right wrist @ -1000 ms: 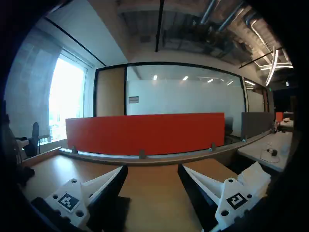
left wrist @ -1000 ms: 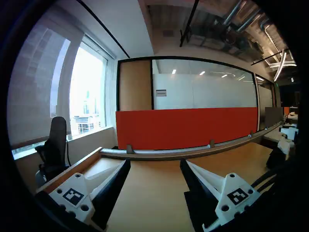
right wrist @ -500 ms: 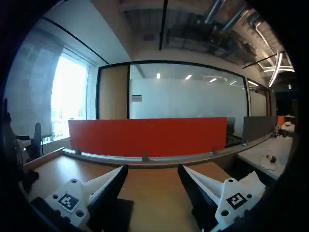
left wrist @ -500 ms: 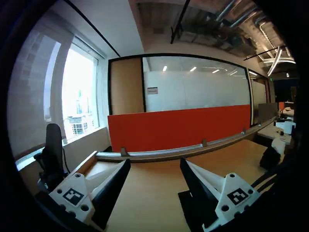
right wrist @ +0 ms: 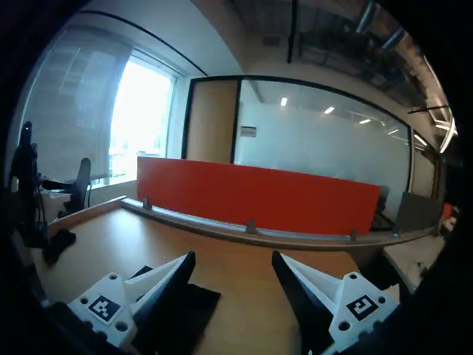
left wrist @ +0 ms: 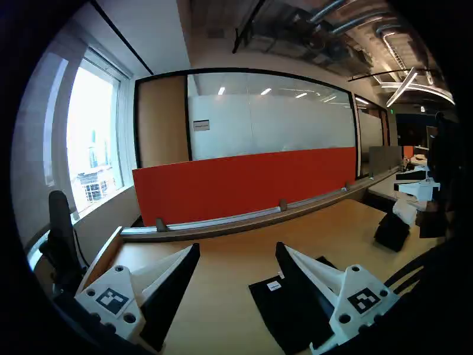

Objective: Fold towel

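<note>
Towel (left wrist: 273, 310), black, lies flat on the wooden desk (left wrist: 230, 284), below and partly behind the left gripper's right-hand finger. A small white tag (left wrist: 274, 286) shows on it, its text too small to read. In the right gripper view the towel (right wrist: 200, 300) lies beside the left-hand finger. Left gripper (left wrist: 236, 245) and right gripper (right wrist: 232, 254) are held above the desk, aimed at the orange divider (left wrist: 248, 180), fingers spread wide, gripping nothing. Each finger carries a square black-and-white marker (left wrist: 111, 300). Wall sign (left wrist: 201, 125): unreadable
</note>
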Tool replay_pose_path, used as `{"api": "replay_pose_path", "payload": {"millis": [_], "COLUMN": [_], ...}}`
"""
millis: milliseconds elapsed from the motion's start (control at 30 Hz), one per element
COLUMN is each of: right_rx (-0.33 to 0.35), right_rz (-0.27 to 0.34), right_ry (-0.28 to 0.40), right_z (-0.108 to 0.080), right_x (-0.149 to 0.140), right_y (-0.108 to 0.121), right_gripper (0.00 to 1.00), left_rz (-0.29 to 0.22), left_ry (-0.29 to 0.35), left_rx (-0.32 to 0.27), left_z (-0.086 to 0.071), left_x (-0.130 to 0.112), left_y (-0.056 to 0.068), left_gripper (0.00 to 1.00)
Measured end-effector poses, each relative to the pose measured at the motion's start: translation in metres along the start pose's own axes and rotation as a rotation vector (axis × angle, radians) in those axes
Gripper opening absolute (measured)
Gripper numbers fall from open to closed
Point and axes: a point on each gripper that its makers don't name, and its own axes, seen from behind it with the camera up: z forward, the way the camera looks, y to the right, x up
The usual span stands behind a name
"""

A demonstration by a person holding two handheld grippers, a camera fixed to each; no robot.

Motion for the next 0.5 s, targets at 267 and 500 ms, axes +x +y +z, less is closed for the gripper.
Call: {"api": "replay_pose_path", "payload": {"millis": [267, 500], "right_rx": [0.143, 0.254], "right_rz": [-0.048, -0.076], "right_ry": [-0.072, -0.138], "right_z": [0.002, 0.000], "right_x": [-0.012, -0.022], "right_y": [-0.028, -0.049], "right_gripper": [1.00, 1.00], "left_rz": [0.032, 0.068], "left_ry": [-0.073, -0.127], "left_rx": [-0.104, -0.218], "left_z": [0.002, 0.001], "left_x": [-0.020, -0.034], "left_y": [0.021, 0.046], "left_gripper": [0.95, 0.95]}}
